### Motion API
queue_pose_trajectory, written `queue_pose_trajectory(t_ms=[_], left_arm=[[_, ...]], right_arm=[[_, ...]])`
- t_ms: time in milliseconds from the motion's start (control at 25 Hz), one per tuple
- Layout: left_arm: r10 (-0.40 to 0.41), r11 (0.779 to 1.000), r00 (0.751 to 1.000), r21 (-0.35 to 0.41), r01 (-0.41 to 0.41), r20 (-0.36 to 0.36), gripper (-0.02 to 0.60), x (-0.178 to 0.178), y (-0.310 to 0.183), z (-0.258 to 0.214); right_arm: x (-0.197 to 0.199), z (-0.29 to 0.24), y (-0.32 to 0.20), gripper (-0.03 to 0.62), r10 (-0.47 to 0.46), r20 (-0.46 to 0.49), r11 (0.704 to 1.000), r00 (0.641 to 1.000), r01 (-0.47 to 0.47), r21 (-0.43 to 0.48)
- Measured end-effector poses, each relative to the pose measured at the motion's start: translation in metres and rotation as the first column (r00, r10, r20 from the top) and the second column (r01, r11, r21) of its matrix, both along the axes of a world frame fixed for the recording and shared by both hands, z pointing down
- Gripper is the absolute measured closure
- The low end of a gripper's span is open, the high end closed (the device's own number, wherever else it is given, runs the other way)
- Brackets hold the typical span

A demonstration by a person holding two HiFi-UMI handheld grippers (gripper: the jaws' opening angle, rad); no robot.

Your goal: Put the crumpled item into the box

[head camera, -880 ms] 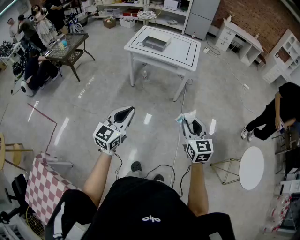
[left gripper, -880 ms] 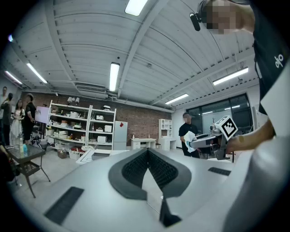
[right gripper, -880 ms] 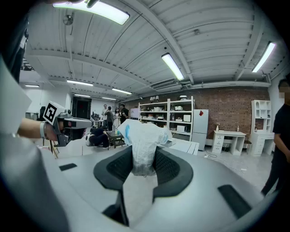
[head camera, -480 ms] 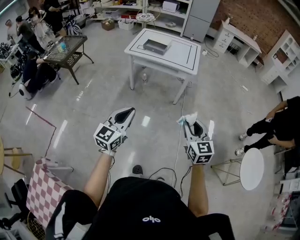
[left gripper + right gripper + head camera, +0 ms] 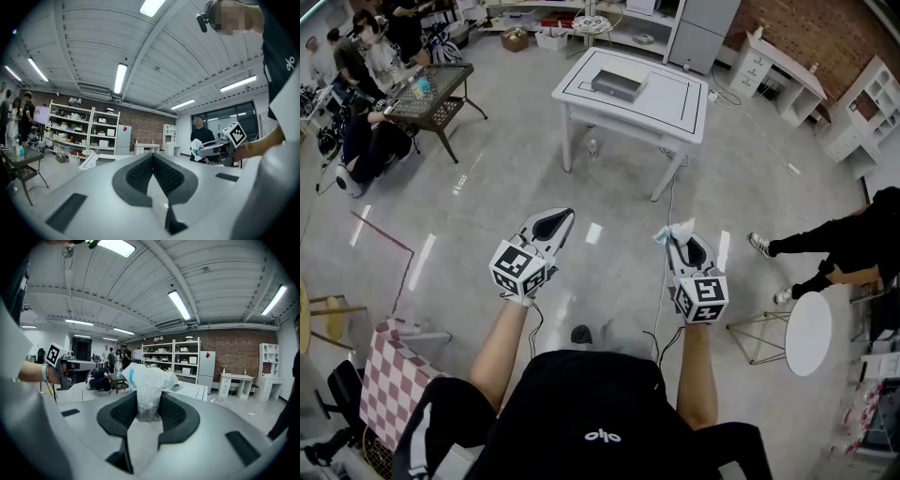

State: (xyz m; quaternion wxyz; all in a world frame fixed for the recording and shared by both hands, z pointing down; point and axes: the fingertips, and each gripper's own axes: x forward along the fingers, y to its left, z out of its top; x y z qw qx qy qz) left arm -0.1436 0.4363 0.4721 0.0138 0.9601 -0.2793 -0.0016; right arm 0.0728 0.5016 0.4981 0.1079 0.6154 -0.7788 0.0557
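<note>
My right gripper point(image 5: 673, 238) point(image 5: 149, 404) is shut on a crumpled white plastic item point(image 5: 674, 233) point(image 5: 149, 383) with a blue mark, which sticks out past the fingertips. My left gripper point(image 5: 560, 218) point(image 5: 152, 157) is shut, its jaws meeting with nothing between them. Both are held out in front of me above the floor. The grey box point(image 5: 614, 85) lies on a white table point(image 5: 675, 103) well ahead. In the right gripper view the box point(image 5: 177, 387) shows just behind the crumpled item, on the table point(image 5: 194, 390).
A dark mesh table point(image 5: 427, 94) with seated people point(image 5: 366, 131) stands at the far left. A person point(image 5: 839, 244) is at the right, beside a round white side table point(image 5: 804, 334). A checkered chair point(image 5: 389, 384) sits at my lower left. Shelves point(image 5: 609, 19) line the back wall. A cable point(image 5: 664, 253) trails across the floor.
The white table has drawn slightly nearer as I walk toward it. The person at the right has stepped along. Both grippers keep their pose, the right still holding the crumpled item.
</note>
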Motion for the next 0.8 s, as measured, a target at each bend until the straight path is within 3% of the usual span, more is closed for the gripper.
queue_pose_trajectory(t_ms=[360,800], left_arm=[[-0.021,1.000,1.000,-0.016,0.021,0.008,0.583,0.002,-0.070,0.012],[-0.045,0.999,0.998,-0.010,0.046,0.051,0.581,0.050,-0.206,0.009]], right_arm=[[0.001,0.009,-0.077,0.461,-0.031,0.009,0.999,0.999,0.031,-0.011],[0.043,0.013,-0.231,0.461,-0.089,0.045,0.996,0.995,0.090,-0.017]])
